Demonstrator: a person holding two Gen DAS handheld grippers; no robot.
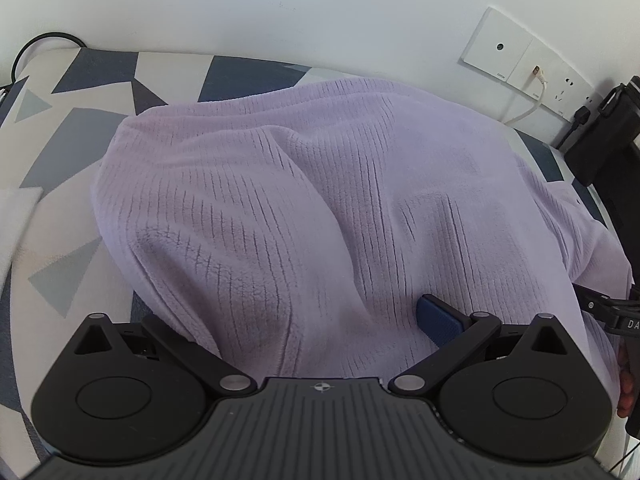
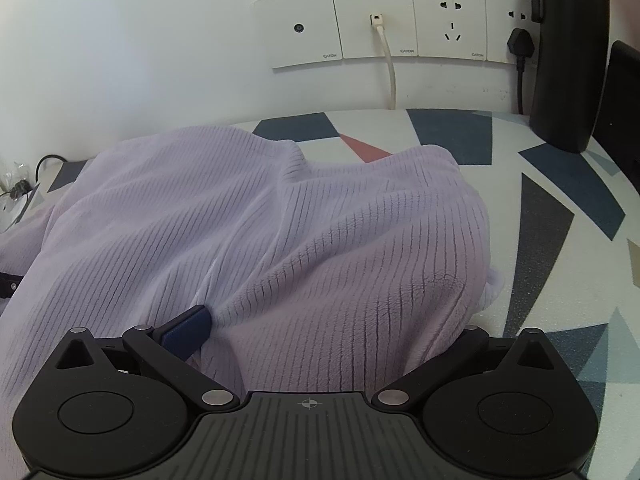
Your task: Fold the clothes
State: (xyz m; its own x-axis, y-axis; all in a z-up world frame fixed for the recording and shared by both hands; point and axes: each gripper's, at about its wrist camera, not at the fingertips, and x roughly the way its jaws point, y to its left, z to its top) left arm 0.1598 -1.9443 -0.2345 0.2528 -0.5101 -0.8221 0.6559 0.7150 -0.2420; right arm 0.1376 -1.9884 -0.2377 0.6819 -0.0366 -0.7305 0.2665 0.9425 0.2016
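Sweater (image 1: 312, 200), one lilac ribbed fleece piece, lies heaped on the patterned table (image 1: 60, 152) directly ahead of both tongs. Left tongs (image 1: 320, 336) grip a fold of it; one blue pad (image 1: 438, 324) shows, the other is buried in fabric. Right tongs (image 2: 316, 332) likewise clamp a fold beside one visible blue pad (image 2: 188, 330). Bare table lies left of the left tongs and right of the right tongs. The wall (image 2: 120, 40) bounds the far edge, carrying four outlet plates (image 2: 448, 20). One black bottle (image 2: 568, 60) stands far right.
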